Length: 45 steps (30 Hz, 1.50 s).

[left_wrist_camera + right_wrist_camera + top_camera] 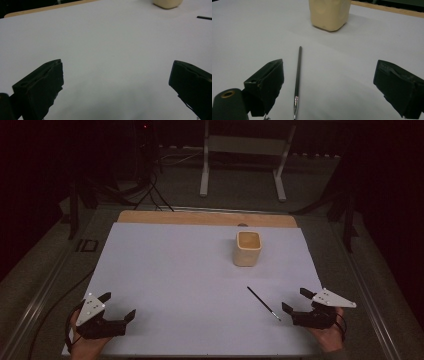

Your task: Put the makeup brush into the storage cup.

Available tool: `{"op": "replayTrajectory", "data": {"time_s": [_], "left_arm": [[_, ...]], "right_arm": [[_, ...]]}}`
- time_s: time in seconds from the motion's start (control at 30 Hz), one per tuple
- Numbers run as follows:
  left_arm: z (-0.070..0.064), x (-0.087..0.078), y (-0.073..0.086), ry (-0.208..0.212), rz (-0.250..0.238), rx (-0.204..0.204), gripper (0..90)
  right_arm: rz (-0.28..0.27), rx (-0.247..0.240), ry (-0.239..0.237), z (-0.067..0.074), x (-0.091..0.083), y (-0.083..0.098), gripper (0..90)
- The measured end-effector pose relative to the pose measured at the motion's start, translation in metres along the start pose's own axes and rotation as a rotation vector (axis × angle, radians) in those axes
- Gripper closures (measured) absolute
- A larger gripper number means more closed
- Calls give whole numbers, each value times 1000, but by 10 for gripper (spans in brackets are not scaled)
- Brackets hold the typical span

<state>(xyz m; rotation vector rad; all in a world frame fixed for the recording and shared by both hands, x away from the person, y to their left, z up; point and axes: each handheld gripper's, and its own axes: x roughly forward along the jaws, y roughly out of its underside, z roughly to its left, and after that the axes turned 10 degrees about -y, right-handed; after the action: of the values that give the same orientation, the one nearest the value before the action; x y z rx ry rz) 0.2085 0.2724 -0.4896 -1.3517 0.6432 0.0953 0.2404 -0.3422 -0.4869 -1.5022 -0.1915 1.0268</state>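
Note:
A cream square cup (pixel 247 248) stands upright on the white sheet (pixel 190 270), right of centre toward the back. A thin black paintbrush (pixel 263 303) lies flat in front of it, slanting toward the near right. My right gripper (pixel 296 300) rests at the near right, open, jaws wide and empty, just right of the brush's metal end. In the right gripper view the paintbrush (pixel 297 77) runs between the jaws near the left one, with the cup (pixel 329 13) beyond. At the near left corner my left gripper (pixel 118 306) stands open with nothing in it.
A wooden board edge (pixel 205 218) shows behind the sheet. Beyond the table stand a white metal frame (pixel 245 160) and dark cables (pixel 150 195) on the floor. Another cable (pixel 55 305) trails off the left side.

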Motion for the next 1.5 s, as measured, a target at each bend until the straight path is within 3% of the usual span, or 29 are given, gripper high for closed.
{"op": "replayTrajectory", "data": {"time_s": [0.63, 1.2, 1.5], "left_arm": [[3, -3, 1, -44, -14, -5, 9], [2, -3, 1, -42, -11, -2, 9], [2, -3, 1, -42, -11, -1, 9]], "right_arm": [[60, -27, -12, 4, -5, -15, 97], [104, -85, -57, 3, -7, -38, 97], [137, -120, -95, 8, 4, -54, 97]]}}
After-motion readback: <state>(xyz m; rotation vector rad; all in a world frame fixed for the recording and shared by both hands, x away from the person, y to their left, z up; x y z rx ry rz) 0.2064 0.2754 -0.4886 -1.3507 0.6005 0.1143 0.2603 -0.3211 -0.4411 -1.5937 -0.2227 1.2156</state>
